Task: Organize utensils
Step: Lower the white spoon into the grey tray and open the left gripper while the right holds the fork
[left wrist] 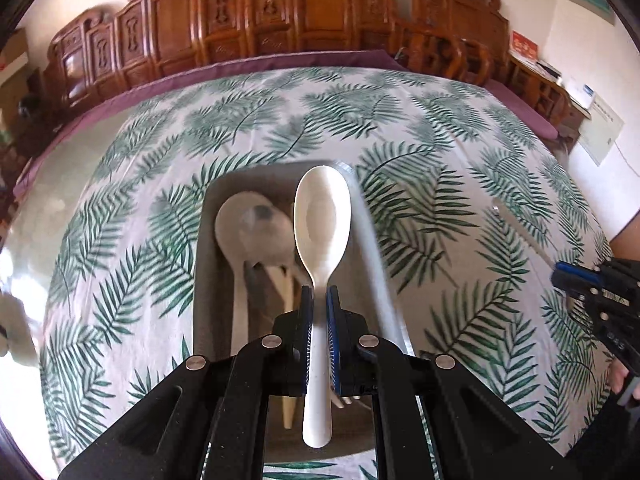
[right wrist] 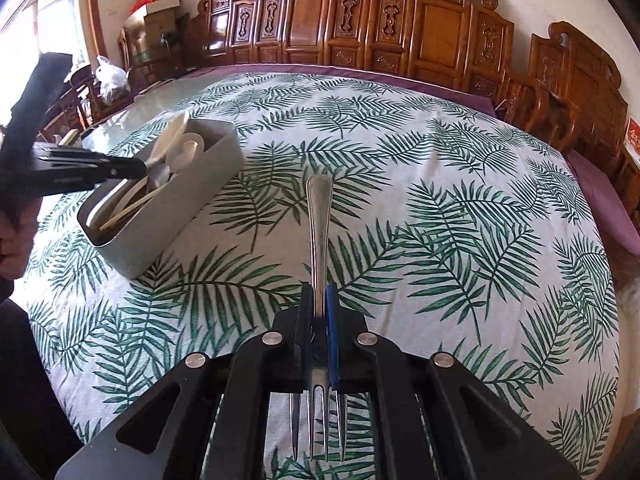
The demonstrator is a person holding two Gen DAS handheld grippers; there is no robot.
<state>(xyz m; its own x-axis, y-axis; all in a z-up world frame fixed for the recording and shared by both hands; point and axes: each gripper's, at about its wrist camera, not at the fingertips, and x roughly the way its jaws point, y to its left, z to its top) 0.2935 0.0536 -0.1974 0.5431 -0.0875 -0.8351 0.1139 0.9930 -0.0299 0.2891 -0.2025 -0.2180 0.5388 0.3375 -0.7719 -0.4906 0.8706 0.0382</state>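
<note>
Over the grey bin [left wrist: 208,264], the left gripper [left wrist: 319,300] holds a white spoon [left wrist: 322,220] pinched by its handle, fingers narrowed onto it, bowl pointing forward and the handle end hanging back under the gripper body. Only the left wrist view looks down into the bin: another white spoon [left wrist: 250,228] lies inside, blurred, along with pale sticks that may be chopsticks [left wrist: 286,292]. The same view catches the right gripper [left wrist: 592,292] at the right edge, seen side-on, its hold not readable from there.

The right wrist view supplies that: the right gripper [right wrist: 320,300] is clamped on a metal fork [right wrist: 319,216], the fingers [right wrist: 306,304] pressing the neck from both sides. The handle runs forward past the fingertips and the tines point back toward the camera beneath the gripper body, above the leaf-print tablecloth [right wrist: 440,200]. This view also shows the bin [right wrist: 192,196] from outside, standing well apart to the fork's left on the cloth, spoons and sticks jutting from it, with the left gripper [right wrist: 120,168] reaching in at its near rim. Carved wooden chairs [right wrist: 360,28] line the table's far edge.
</note>
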